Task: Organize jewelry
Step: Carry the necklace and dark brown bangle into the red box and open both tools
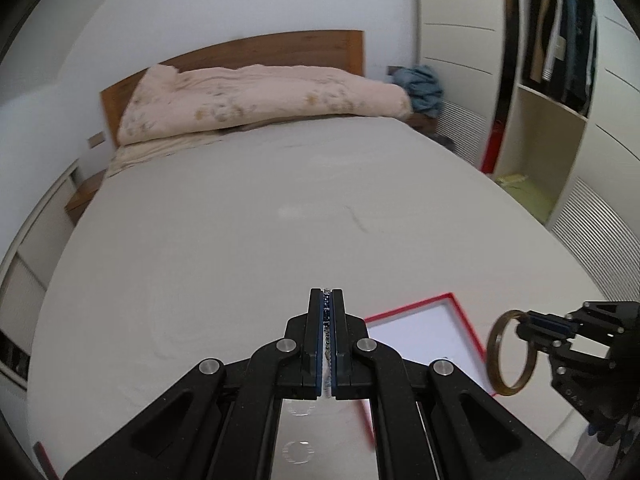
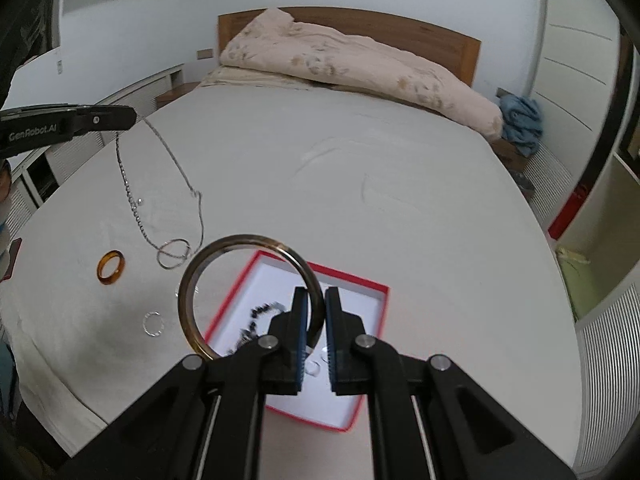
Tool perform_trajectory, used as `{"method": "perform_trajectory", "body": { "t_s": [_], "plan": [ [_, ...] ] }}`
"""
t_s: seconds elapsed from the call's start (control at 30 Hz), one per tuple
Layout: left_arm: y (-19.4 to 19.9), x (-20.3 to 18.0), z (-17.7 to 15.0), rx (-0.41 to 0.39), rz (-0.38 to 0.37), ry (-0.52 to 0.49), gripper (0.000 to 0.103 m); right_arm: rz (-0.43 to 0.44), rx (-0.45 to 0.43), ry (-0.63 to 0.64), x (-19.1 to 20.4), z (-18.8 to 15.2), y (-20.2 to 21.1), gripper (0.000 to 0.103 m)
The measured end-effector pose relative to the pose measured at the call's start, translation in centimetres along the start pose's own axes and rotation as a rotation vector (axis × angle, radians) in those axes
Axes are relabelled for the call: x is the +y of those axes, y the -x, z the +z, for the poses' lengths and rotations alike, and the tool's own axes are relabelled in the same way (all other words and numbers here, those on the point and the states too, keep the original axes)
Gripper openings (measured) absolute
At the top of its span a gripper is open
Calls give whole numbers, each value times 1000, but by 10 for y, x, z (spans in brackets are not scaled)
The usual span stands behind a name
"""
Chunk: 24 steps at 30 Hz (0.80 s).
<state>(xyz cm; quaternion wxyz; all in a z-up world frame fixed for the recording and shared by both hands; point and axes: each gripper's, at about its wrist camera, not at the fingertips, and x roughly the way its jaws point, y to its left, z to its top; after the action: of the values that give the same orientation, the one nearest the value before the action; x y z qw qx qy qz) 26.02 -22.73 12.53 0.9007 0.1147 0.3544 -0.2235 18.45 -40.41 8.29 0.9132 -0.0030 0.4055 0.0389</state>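
Note:
My left gripper (image 1: pixel 327 292) is shut on a silver chain necklace (image 1: pixel 327 344); in the right wrist view the necklace (image 2: pixel 168 184) hangs from the left gripper (image 2: pixel 132 117) down to the bed. My right gripper (image 2: pixel 316 292) is shut on a large amber bangle (image 2: pixel 224 264) and holds it above a red-rimmed white box (image 2: pixel 360 292). The bangle (image 1: pixel 510 354) and right gripper (image 1: pixel 524 322) also show in the left wrist view beside the box (image 1: pixel 460 312). A dark bead bracelet (image 2: pixel 256 320) and a clear ring (image 2: pixel 313 368) lie in the box.
A small amber ring (image 2: pixel 110 267) and a clear ring (image 2: pixel 153 324) lie on the white bed sheet (image 2: pixel 360 184) left of the box. A folded pink quilt (image 2: pixel 352 68) lies at the headboard. An open wardrobe (image 1: pixel 560 60) stands to the right.

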Motion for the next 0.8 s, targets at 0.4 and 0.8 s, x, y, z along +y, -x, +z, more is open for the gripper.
{"method": "perform_trajectory", "body": {
  "t_s": [0.4, 0.8],
  "plan": [
    [-83, -56, -14, 125, -84, -16, 2, 3, 97, -84, -41, -42, -64, 8],
    [-163, -60, -73, 292, -164, 74, 2, 2, 199, -75, -39, -50, -150, 8]
  ]
}}
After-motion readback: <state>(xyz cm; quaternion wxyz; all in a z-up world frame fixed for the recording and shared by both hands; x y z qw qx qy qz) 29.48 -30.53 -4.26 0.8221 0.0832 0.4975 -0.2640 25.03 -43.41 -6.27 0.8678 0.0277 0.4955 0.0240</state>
